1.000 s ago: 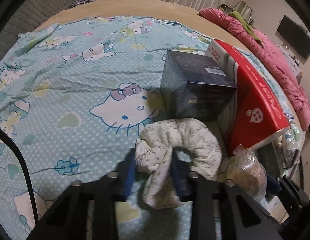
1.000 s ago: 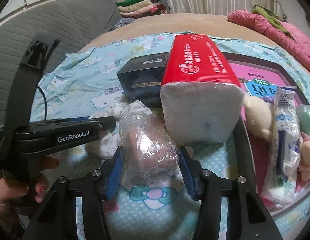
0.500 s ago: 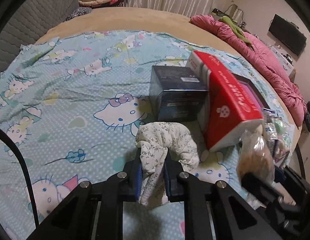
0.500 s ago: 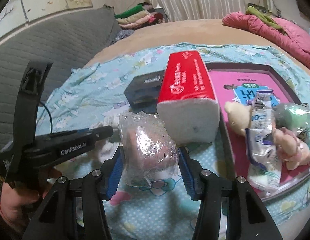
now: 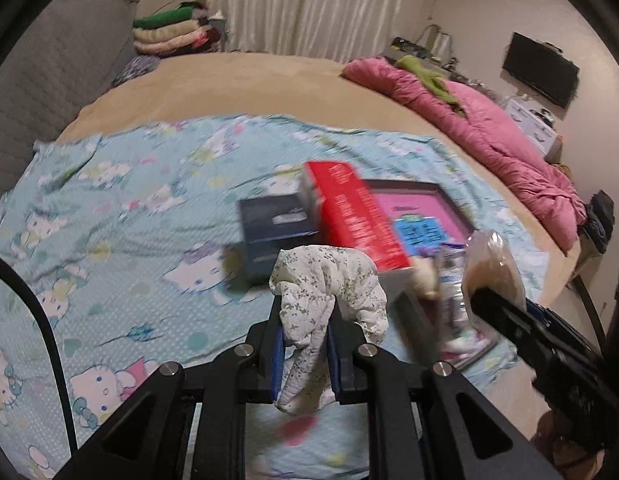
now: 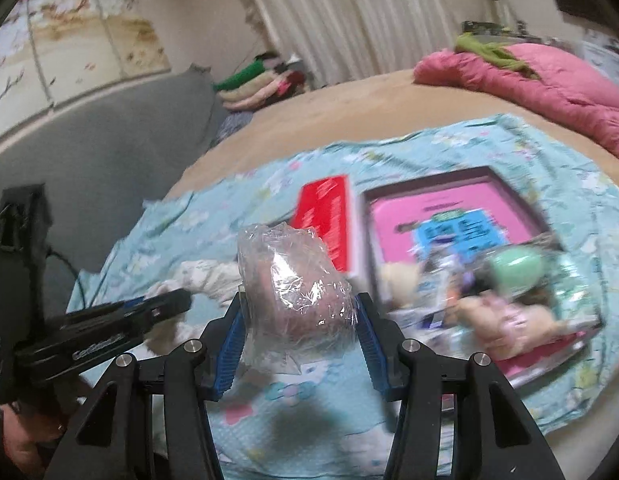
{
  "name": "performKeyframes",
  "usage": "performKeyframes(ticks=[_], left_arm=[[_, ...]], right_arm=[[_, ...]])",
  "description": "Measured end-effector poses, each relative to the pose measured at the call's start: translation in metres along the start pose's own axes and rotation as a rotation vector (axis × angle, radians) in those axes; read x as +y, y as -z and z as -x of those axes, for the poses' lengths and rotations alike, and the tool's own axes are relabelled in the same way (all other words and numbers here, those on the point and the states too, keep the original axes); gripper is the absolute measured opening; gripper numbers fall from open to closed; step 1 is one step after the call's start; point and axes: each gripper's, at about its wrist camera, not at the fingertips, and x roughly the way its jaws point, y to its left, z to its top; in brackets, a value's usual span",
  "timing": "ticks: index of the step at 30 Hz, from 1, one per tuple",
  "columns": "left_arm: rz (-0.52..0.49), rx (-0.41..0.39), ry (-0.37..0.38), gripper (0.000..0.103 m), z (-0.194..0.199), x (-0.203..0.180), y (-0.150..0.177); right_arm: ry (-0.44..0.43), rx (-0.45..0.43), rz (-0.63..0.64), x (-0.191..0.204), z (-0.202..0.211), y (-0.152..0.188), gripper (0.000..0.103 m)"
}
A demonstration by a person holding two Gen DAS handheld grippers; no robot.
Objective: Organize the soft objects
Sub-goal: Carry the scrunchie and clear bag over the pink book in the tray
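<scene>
My left gripper [image 5: 305, 320] is shut on a white floral cloth roll [image 5: 329, 280], which hangs curled above the blue cartoon-print sheet [image 5: 109, 220]. In the right wrist view my right gripper [image 6: 299, 308] is shut on a soft item in a crinkled clear plastic bag [image 6: 293, 276], also held up off the sheet. That bag [image 5: 493, 268] and the right gripper's black body show at the right of the left wrist view. The left gripper's body [image 6: 109, 328] and a hand show at the lower left of the right wrist view.
On the sheet lie a dark box [image 5: 273, 224], a red tissue pack [image 5: 353, 216] and a pink tray [image 6: 449, 208] with plush toys [image 6: 493, 308] and a green ball [image 6: 517, 264]. A pink quilt [image 5: 489, 136] lies along the bed's right side. Folded clothes [image 5: 169, 36] are stacked at the back.
Both grippers have risen with their loads. The left gripper's jaws closed tighter on the cloth roll and lifted it off the sheet. The boxes and tray now look farther away.
</scene>
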Motion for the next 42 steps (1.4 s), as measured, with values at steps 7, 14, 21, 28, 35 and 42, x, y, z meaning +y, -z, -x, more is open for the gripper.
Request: performKeyframes(ticks=[7, 14, 21, 28, 35, 42], left_arm=[[-0.098, -0.008, 0.046, 0.018, -0.001, -0.066, -0.014], [-0.184, 0.028, 0.096, 0.018, -0.024, -0.123, -0.014], [-0.208, 0.058, 0.115, 0.018, -0.052, -0.155, -0.023], [-0.209, 0.09, 0.1, 0.018, -0.078, -0.164, -0.024], [-0.198, 0.1, 0.071, 0.018, -0.095, -0.165, -0.029], [-0.203, 0.1, 0.065, 0.018, -0.101, -0.165, -0.031]], right_arm=[[0.112, -0.075, -0.086, -0.058, 0.033, -0.018, 0.054], [0.168, -0.098, -0.199, -0.112, 0.05, -0.017, 0.054], [0.189, -0.109, -0.226, -0.131, 0.053, -0.014, 0.054], [0.214, -0.106, -0.23, -0.146, 0.05, -0.012, 0.054], [0.24, -0.035, -0.216, -0.153, 0.035, -0.005, 0.054], [0.229, 0.024, -0.213, -0.155, 0.013, 0.006, 0.054]])
